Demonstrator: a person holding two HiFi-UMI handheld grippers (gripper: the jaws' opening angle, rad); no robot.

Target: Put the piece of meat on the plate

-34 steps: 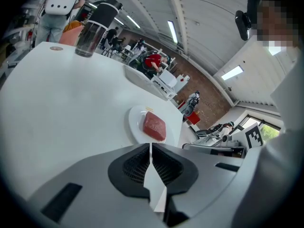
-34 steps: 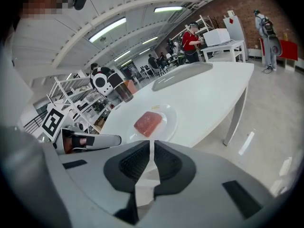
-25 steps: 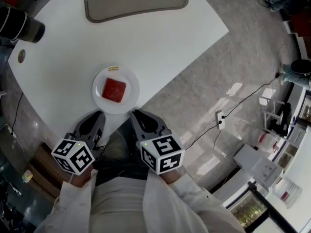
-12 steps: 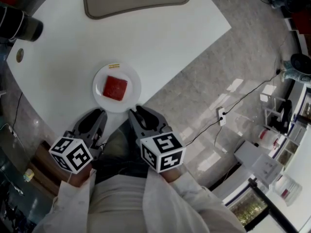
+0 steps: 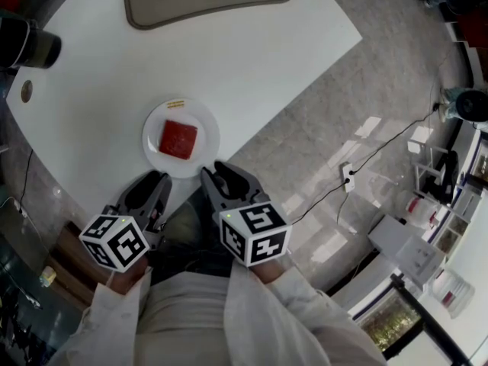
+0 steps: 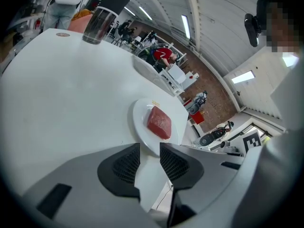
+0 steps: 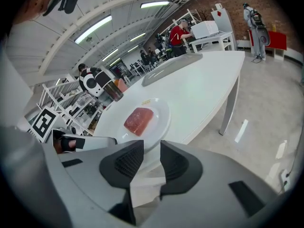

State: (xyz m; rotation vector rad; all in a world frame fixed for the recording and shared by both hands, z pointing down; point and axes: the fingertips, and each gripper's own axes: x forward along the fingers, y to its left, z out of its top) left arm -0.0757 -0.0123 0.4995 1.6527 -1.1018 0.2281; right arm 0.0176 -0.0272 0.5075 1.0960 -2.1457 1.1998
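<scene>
Plainly the piece of meat (image 5: 178, 138) lies flat on the plate (image 5: 206, 132), just ahead of both pairs of jaws, as the task wants. The left gripper (image 5: 149, 191) and right gripper (image 5: 225, 181) hang short of the surface (image 5: 229, 59), jaws narrowly apart and empty, probably because nothing needs gripping. In each gripper view the jaws hide the plate's near rim, and a yellowish speck beyond the meat is too small to name.

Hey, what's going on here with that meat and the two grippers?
A person holds a gripper in each hand at the near edge of a white table. The piece of meat lies on the white plate, and neither gripper touches it. The left gripper and the right gripper hang just short of the plate, jaws slightly apart and empty. The placing looks done.
</scene>
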